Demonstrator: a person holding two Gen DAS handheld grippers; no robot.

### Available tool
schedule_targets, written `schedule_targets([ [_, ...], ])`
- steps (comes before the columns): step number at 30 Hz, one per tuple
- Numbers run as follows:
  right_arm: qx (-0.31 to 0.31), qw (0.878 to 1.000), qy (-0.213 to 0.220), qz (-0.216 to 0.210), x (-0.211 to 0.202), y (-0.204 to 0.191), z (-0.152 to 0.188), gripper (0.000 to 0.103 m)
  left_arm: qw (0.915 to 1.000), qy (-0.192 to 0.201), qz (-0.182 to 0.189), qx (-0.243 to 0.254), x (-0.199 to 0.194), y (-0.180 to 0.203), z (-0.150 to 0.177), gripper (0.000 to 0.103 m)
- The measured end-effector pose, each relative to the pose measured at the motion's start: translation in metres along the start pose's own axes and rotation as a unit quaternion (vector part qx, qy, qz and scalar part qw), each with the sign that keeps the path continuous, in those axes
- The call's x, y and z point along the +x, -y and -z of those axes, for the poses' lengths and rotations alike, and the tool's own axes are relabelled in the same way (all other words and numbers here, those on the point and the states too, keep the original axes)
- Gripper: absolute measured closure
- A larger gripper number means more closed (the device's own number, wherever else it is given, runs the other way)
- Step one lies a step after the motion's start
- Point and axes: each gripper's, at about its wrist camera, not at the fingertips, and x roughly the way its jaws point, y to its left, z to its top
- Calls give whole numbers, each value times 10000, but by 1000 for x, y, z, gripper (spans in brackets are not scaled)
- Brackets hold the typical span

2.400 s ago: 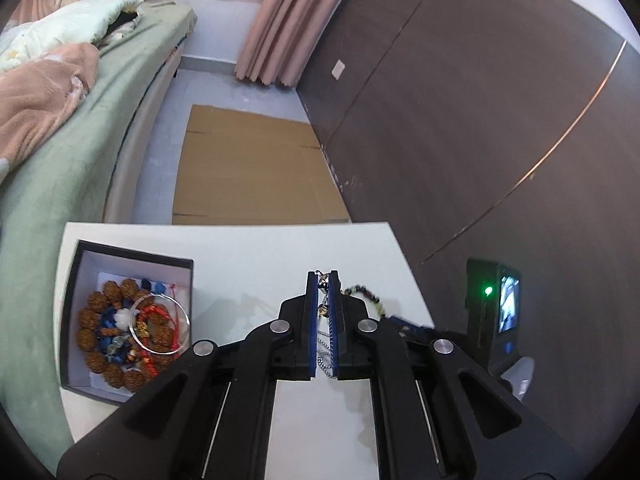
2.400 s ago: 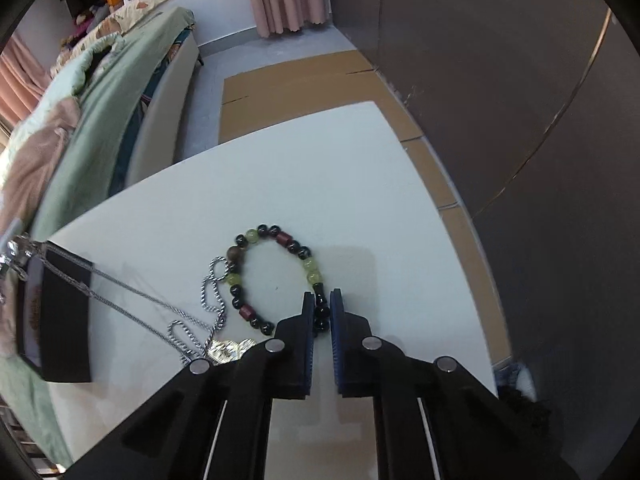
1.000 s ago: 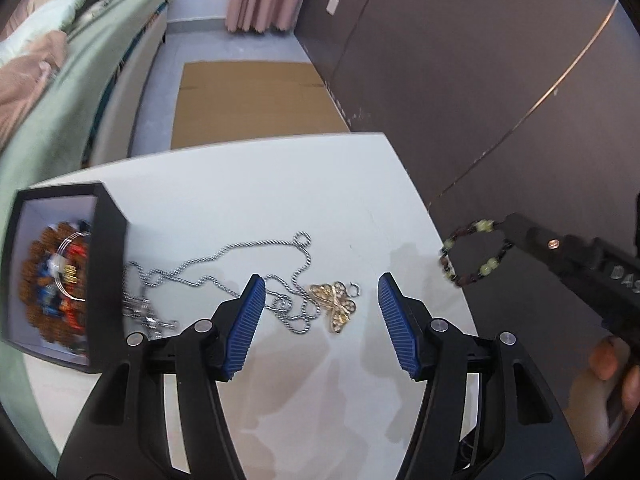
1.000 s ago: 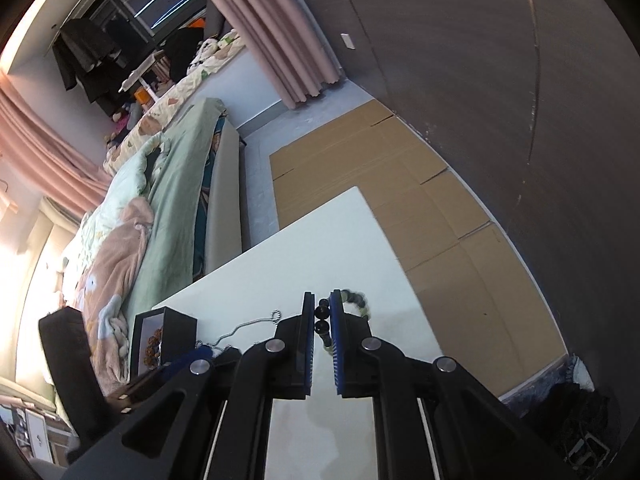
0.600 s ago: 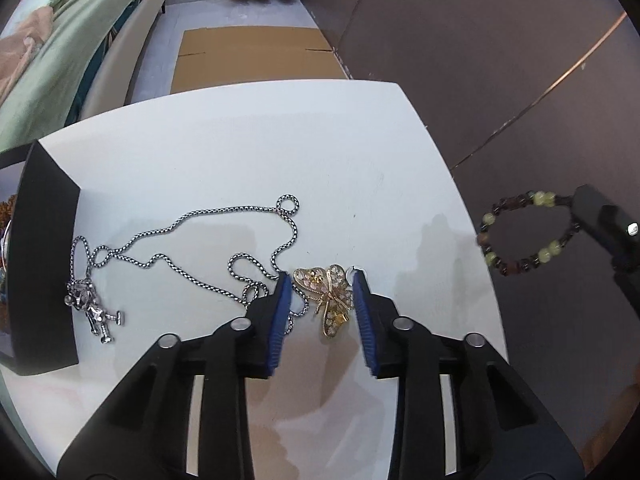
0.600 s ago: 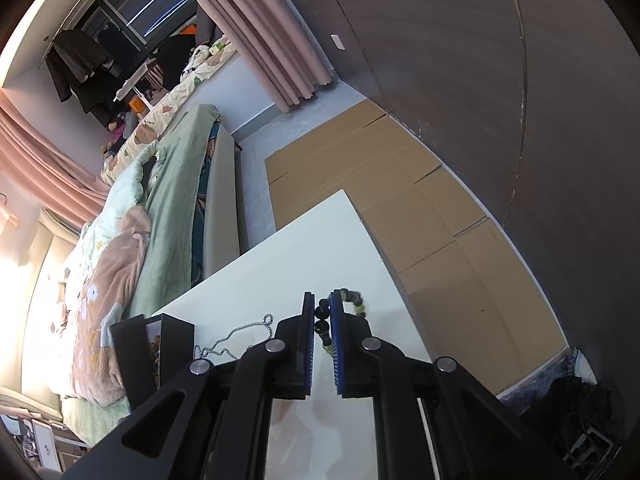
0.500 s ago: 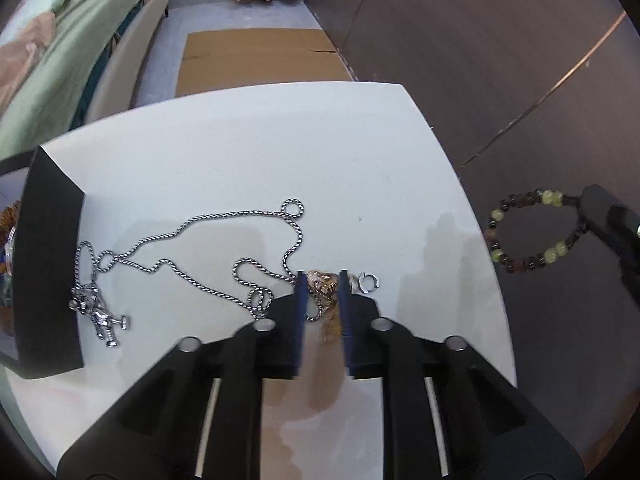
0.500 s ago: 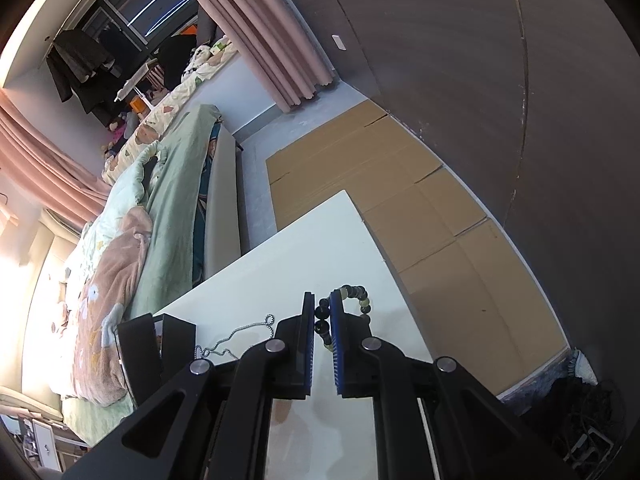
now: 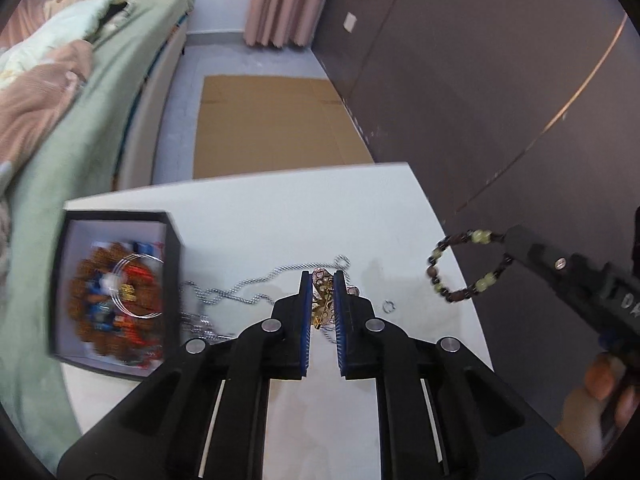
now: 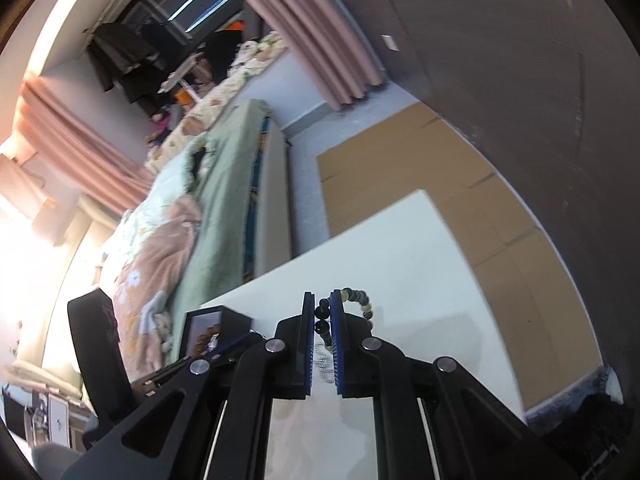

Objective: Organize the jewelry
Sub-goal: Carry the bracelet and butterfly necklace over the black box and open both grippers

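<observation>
The box [image 9: 172, 280] sits at the near left corner of the white table [image 9: 280, 208], and it already holds a ring of brown beads with a thin wire bangle and some red and blue pieces on top, so part of the sorting looks done. What is left, as far as I can judge, is everything still outside the box: the gold butterfly pendant [image 9: 323, 300], the silver chain [image 9: 256, 280], a small loose ring [image 9: 388, 306] and the bead bracelet [image 9: 460, 264].

The pendant is to the right of the box, about mid-table, lifted off the surface. The chain lies on the table between the box and the pendant, its near end trailing up to the box's right wall. The small ring lies on the table further right of the pendant.

The left gripper [image 9: 322, 308] has just been closing and is now clamped on the pendant, the blue pads pressing its sides. The right gripper [image 10: 322, 320] is clamped on the bracelet, which hangs in the air well to the right of the box, past the table's right edge.
</observation>
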Motion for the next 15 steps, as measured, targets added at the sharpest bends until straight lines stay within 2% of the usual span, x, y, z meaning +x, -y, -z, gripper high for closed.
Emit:
schedule_targets([
  [6, -211, 9992, -36, -336, 10, -30, 7, 95, 9986, 458, -37, -270, -43, -38, -2, 92],
  [13, -430, 9972, -36, -610, 20, -59, 14, 95, 9925, 898, -204, -802, -60, -94, 2, 91],
  [14, -429, 9963, -67, -735, 24, -64, 16, 95, 9913, 981, -219, -844, -61, -99, 0, 87],
  [15, -426, 9957, -98, -817, 26, -67, 18, 95, 9905, 997, -266, -904, -61, -106, -1, 65],
])
